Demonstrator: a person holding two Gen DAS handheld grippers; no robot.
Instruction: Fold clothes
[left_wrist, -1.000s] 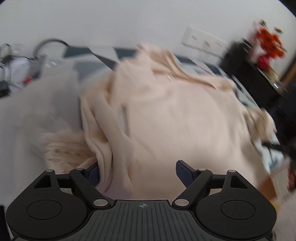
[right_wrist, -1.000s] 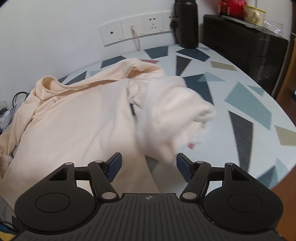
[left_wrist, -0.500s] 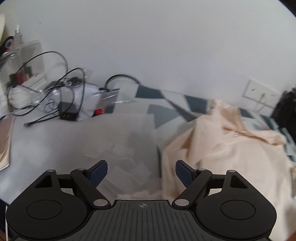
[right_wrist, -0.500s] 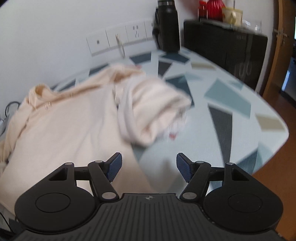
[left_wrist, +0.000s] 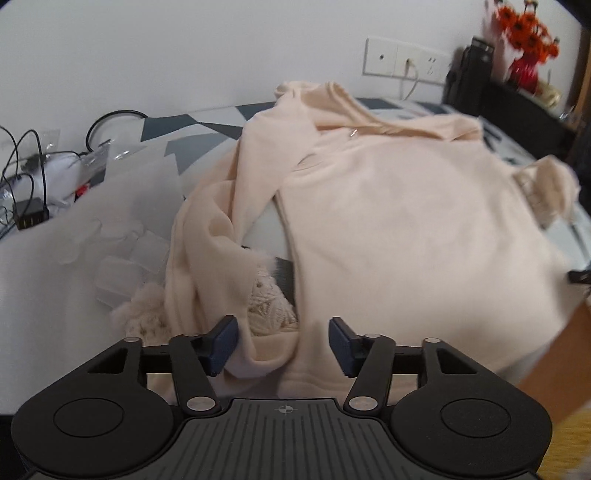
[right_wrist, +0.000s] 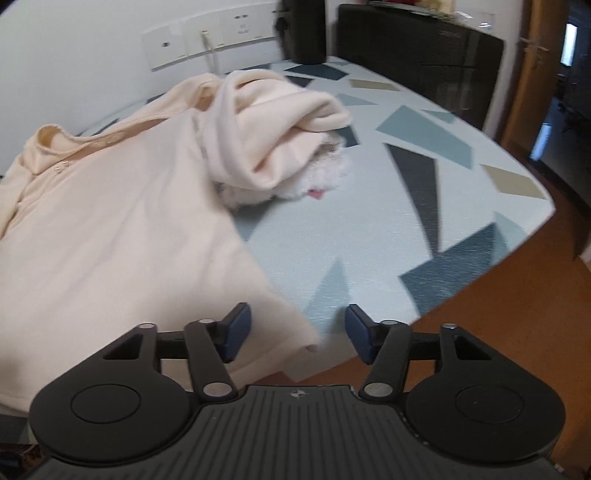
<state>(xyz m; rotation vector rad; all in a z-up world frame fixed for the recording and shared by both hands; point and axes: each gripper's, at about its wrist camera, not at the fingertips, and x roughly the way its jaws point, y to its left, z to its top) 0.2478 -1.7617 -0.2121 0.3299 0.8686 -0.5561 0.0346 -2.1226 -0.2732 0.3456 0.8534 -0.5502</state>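
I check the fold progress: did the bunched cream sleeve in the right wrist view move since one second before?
Yes. The bunched cream sleeve now lies farther up the patterned table, nearer the white wall sockets.

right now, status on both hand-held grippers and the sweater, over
Left hand-held gripper closing over bottom hem, pads not yet pressing. Right hand-held gripper closing at hem corner. Cream sweater lying on the table, sleeves bunched. Clear plastic pieces beside left sleeve.
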